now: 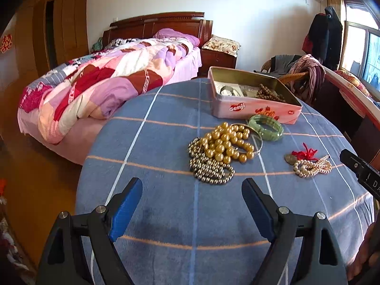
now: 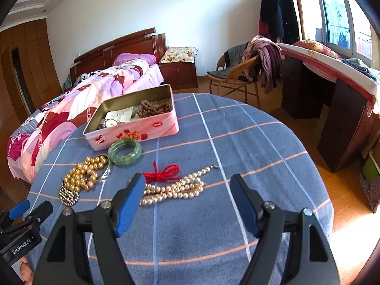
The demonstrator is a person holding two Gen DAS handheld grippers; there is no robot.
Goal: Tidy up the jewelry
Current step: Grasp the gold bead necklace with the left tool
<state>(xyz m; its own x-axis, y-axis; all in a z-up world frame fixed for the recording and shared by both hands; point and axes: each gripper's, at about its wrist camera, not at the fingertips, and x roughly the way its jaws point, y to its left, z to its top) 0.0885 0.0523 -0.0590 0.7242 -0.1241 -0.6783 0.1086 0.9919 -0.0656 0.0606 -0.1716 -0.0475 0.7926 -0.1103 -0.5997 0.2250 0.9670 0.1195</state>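
Jewelry lies on a round table under a blue plaid cloth point(image 1: 166, 142) point(image 2: 249, 142). A pile of gold beads point(image 1: 225, 142) point(image 2: 82, 174) sits over a thin silver bangle point(image 1: 260, 140), with darker metallic beads point(image 1: 210, 168) point(image 2: 68, 196) in front. A green bangle point(image 1: 267, 125) point(image 2: 125, 151) lies before an open pink tin point(image 1: 254, 110) point(image 2: 133, 130) holding brown beads point(image 1: 269, 92) point(image 2: 154, 108). A pale pearl strand point(image 1: 312, 166) point(image 2: 175, 187) lies beside a red cord point(image 1: 305, 153) point(image 2: 163, 173). My left gripper point(image 1: 192, 186) is open short of the beads. My right gripper point(image 2: 188, 182) is open around the pearls' near end.
A bed with a patchwork quilt point(image 1: 99, 87) point(image 2: 78, 99) stands beyond the table on the left. A wicker chair draped with clothes point(image 2: 239, 76) and a dark desk point(image 2: 332, 109) stand to the right. A wooden floor point(image 2: 346, 213) surrounds the table.
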